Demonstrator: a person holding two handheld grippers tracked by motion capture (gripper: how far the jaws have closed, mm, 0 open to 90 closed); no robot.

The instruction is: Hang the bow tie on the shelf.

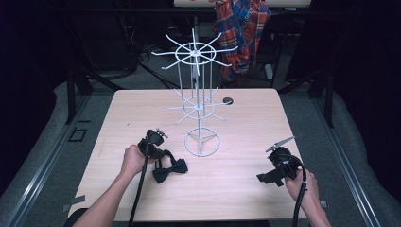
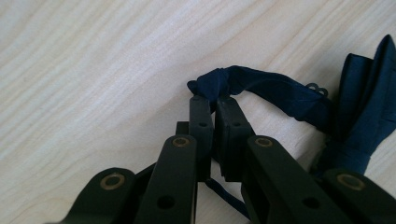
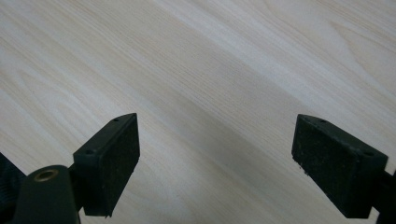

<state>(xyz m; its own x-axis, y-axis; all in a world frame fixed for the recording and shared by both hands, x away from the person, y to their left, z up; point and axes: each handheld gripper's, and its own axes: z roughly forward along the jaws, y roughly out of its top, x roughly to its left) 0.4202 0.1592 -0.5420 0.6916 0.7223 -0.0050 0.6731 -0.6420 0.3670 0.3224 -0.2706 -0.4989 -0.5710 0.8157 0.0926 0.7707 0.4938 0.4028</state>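
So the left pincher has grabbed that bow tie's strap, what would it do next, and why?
Probably lift the strap a little off the table. The left gripper has its jaws shut on the strap's looped end, the bow tie lies flat on the wood, and the wire rack with hooks stands just beyond. The right gripper sits open, apart.
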